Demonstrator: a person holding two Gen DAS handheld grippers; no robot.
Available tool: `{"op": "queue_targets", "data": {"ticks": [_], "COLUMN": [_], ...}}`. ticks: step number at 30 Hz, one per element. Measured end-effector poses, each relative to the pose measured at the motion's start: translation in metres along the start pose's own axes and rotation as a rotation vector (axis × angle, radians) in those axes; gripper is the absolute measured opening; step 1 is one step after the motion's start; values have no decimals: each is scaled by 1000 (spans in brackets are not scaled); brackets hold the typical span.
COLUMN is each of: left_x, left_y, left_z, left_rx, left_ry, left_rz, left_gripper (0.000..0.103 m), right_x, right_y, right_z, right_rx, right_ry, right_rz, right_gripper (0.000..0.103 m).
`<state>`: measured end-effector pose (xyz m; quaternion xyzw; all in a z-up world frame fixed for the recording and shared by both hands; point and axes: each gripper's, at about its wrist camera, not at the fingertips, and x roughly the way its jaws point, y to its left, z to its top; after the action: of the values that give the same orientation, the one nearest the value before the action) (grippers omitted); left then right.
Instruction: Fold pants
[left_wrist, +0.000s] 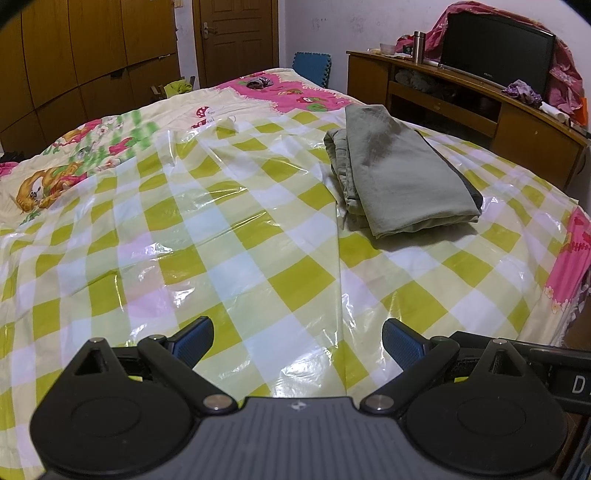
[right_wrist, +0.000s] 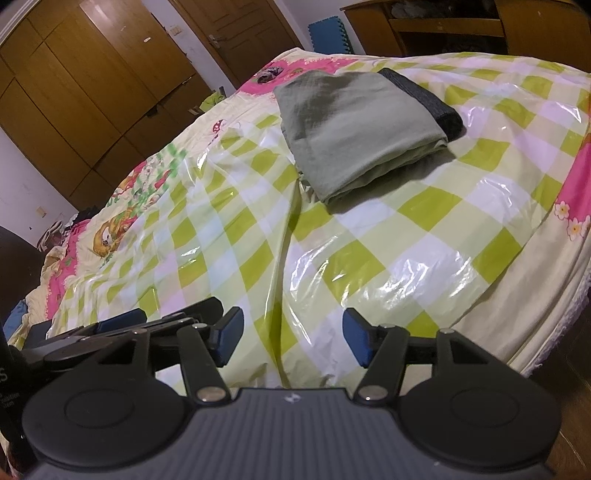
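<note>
The olive-green pants (left_wrist: 399, 170) lie folded in a compact stack on the bed, far right in the left wrist view, with a dark waistband edge showing at their right side. They also show in the right wrist view (right_wrist: 354, 129), upper middle. My left gripper (left_wrist: 297, 341) is open and empty, low over the checked plastic sheet (left_wrist: 221, 236), well short of the pants. My right gripper (right_wrist: 293, 341) is open and empty, near the bed's front edge. The left gripper (right_wrist: 122, 321) shows at the right view's lower left.
The green-and-white checked plastic sheet (right_wrist: 369, 258) covers a cartoon-print bedspread (left_wrist: 74, 162). A wooden TV cabinet (left_wrist: 480, 110) with a monitor (left_wrist: 495, 62) stands at the right. Wardrobes (left_wrist: 92, 66) and a door (left_wrist: 236, 40) are behind. A small dark cloth (left_wrist: 258, 82) lies at the bed's far end.
</note>
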<state>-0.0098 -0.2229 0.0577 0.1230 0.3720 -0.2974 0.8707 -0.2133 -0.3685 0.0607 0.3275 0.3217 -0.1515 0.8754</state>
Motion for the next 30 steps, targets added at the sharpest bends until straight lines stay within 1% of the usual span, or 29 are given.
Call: {"op": "queue_targets", "data": {"ticks": [30], "left_x": [0], "left_y": [1], "left_z": [-2], "left_rx": [-2], "left_ry": [-1], "left_rz": [1], "left_gripper": [103], "right_x": [-3], "right_y": [-1], "right_z": [-6], "right_rx": [12], "right_ry": [0], "right_rz": [-8], "right_gripper": [63]}}
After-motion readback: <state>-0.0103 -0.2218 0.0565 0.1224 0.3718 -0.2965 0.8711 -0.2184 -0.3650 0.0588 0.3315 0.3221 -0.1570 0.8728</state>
